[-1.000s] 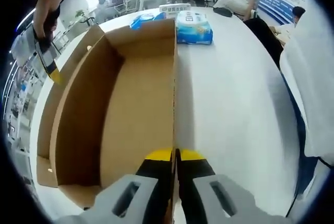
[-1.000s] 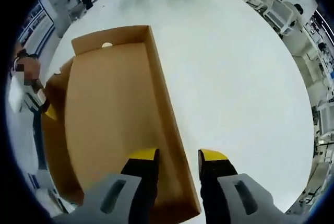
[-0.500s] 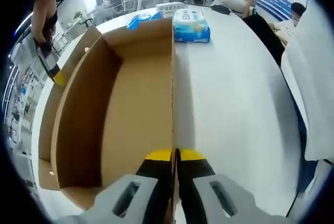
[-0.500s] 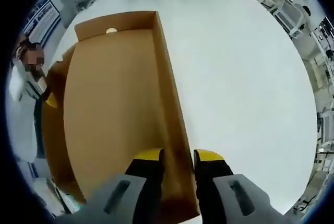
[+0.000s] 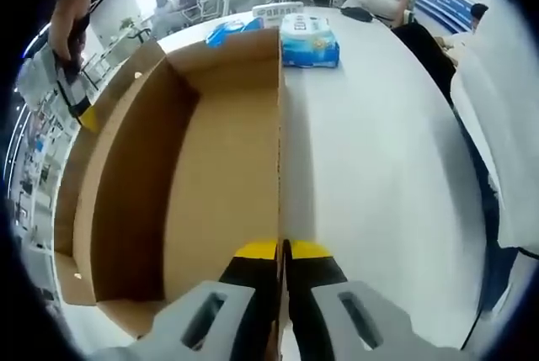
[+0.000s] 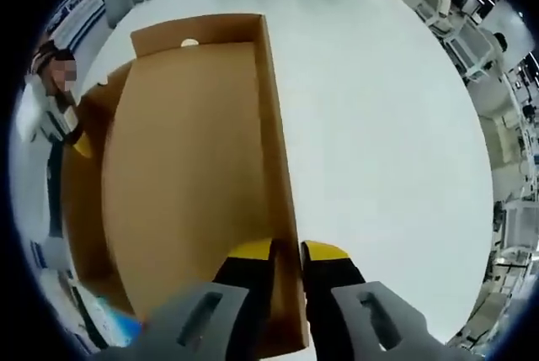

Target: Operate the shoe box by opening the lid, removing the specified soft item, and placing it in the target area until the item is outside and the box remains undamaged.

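Both grippers pinch opposite side walls of the open cardboard shoe box on the white table.

The left gripper (image 5: 282, 253) is closed on the box's (image 5: 215, 167) thin right wall; in the right gripper view, the right gripper (image 6: 286, 253) also clamps a wall of the box (image 6: 181, 167), jaws almost together. The cardboard looks light and stiff, yet it may crease, so holding it low on the wall seems safest. Beyond the box's far end lie soft blue packets (image 5: 310, 39); which one is the specified item, I cannot tell.
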The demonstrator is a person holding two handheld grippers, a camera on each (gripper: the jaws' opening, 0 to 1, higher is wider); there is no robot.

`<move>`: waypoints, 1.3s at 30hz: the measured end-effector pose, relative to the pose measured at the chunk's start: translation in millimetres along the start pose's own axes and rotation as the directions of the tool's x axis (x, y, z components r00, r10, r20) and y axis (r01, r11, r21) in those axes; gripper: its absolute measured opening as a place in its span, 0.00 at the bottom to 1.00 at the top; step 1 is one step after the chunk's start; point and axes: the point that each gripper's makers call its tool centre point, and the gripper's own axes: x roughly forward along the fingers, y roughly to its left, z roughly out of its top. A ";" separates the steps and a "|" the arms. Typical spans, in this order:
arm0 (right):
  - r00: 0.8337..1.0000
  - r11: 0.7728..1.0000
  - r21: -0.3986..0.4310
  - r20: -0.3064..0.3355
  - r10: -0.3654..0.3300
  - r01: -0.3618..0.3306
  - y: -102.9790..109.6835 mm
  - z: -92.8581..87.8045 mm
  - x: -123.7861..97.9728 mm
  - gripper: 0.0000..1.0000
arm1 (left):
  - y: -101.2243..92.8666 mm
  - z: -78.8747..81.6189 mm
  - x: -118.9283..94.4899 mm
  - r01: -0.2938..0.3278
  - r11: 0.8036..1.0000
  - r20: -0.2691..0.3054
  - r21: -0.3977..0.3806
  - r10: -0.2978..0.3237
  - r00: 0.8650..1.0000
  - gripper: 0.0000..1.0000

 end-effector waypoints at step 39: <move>0.987 0.986 -0.050 0.010 -0.160 0.160 14.6 9.6 -68.6 0.04 | -5.9 -9.2 1.5 -0.008 1.000 -0.031 0.029 0.008 0.999 0.01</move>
